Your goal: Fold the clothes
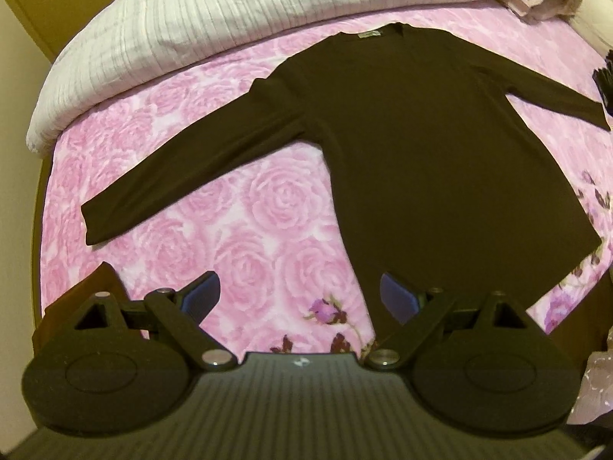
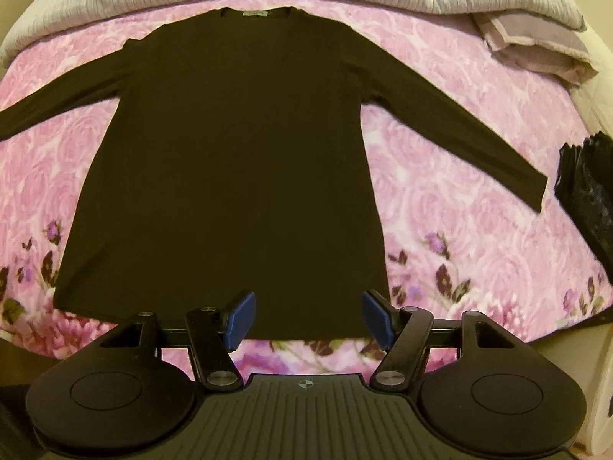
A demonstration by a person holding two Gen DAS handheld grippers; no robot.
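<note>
A dark brown long-sleeved top (image 1: pixel 421 145) lies flat on the pink rose-print bedcover (image 1: pixel 245 207), neck away from me, both sleeves spread out. It also shows in the right wrist view (image 2: pixel 237 161). My left gripper (image 1: pixel 300 299) is open and empty, above the cover just left of the top's hem corner. My right gripper (image 2: pixel 308 316) is open and empty, above the hem's right part, with blue pads (image 2: pixel 241 316) apart.
A white ribbed duvet (image 1: pixel 161 27) is bunched along the far side. A folded mauve cloth (image 2: pixel 536 50) lies at the far right. A black pleated garment (image 2: pixel 590 188) sits at the right edge of the bed.
</note>
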